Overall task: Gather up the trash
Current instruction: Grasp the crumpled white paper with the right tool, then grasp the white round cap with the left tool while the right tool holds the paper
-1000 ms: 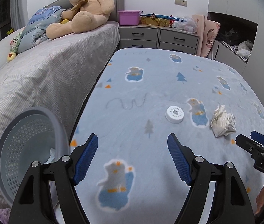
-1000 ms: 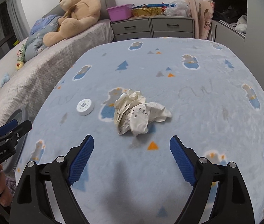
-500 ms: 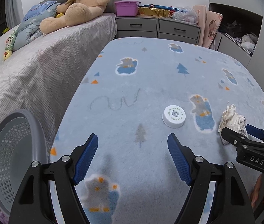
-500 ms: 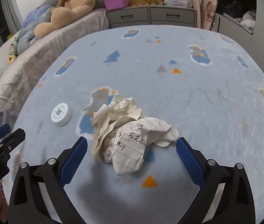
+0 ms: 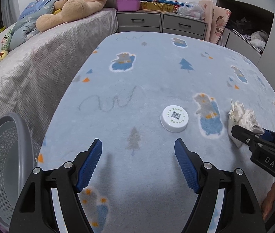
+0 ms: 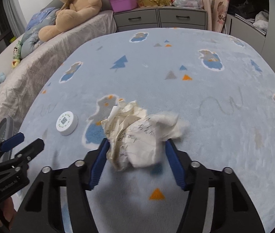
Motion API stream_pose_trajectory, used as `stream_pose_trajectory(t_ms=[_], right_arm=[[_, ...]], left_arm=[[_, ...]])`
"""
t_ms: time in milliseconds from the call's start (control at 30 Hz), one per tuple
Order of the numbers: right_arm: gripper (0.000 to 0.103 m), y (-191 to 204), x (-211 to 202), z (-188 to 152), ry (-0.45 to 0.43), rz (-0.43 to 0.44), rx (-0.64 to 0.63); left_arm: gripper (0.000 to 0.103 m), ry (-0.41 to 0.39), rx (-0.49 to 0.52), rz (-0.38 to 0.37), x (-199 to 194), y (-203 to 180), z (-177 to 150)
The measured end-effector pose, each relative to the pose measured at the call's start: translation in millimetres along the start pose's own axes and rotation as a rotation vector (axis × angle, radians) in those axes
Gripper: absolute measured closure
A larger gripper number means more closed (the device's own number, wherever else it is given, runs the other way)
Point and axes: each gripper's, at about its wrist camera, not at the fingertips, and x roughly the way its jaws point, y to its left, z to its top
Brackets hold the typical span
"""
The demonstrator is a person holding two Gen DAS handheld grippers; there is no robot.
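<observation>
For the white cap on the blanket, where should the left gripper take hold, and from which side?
Grip the cap across its short round side wall, coming down from above with the open left gripper. It lies flat with its printed top up and apart from the paper wad, so any width works.

Both wrist views are evenly and fairly brightly lit by soft, cool indoor light, with no glare or blown-out patches. Shadows are faint: a soft dark smudge lies on the blue blanket (image 5: 157, 81) just ahead of the left tongs (image 5: 137, 163), and another lies under the crumpled paper (image 6: 137, 132) in the right view. The fisheye lenses bend the blanket's edges and the drawer unit (image 5: 160, 24) into curves, and black vignetting fills the corners. The centre is sharp; the paper's right fringe looks slightly blurred. The far left edge of each view is dimmer.
</observation>
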Motion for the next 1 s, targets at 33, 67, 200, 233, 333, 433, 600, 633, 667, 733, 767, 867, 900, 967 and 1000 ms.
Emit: stream_pose_trajectory(t_ms=[33,67,200,233,333,433,600,633,667,733,767,867,900,967,1000], right_arm=[[0.064,-1,-1,0,0.003,0.003,0.002],[0.064,-3,-3,0,0.0,0.01,0.008],[0.064,-14,-11,2,-0.019,0.023,0.039],[0.064,-16,-14,3,-0.026,0.025,0.044],[0.064,-22,-20,4,-0.045,0.035,0.06],[0.064,-27,-24,4,-0.053,0.043,0.074],[0.064,-35,-32,7,-0.072,0.063,0.095],[0.064,-37,-33,7,-0.075,0.066,0.099],[0.064,-38,-34,7,-0.077,0.069,0.102],[0.064,-39,-36,7,-0.08,0.076,0.107],[0.064,-40,-36,7,-0.081,0.078,0.108],[0.064,-42,-37,8,-0.083,0.086,0.113],[0.064,-42,-38,7,-0.084,0.087,0.114],[0.064,-42,-39,6,-0.084,0.09,0.116],[0.064,-42,-39,6,-0.084,0.092,0.116]], left_arm=[[0.029,0.004,0.002,-0.005,1,-2,0],[0.029,0.007,0.004,-0.007,1,-4,-1],[0.029,0.02,0.018,-0.023,5,-13,0],[0.029,0.023,0.021,-0.028,6,-15,1],[0.029,0.034,0.029,-0.04,11,-22,5],[0.029,0.045,0.035,-0.051,17,-30,11],[0.029,0.054,0.042,-0.044,33,-41,21],[0.029,0.058,0.043,-0.037,37,-43,23],[0.029,0.06,0.043,-0.032,41,-43,25],[0.029,0.057,0.04,-0.027,47,-44,28],[0.029,0.048,0.039,-0.024,47,-45,29],[0.031,0.038,0.03,-0.025,49,-46,32],[0.036,0.034,0.025,-0.024,49,-46,31],[0.048,0.024,0.031,-0.026,46,-47,29],[0.06,0.019,0.036,-0.031,44,-48,27]])
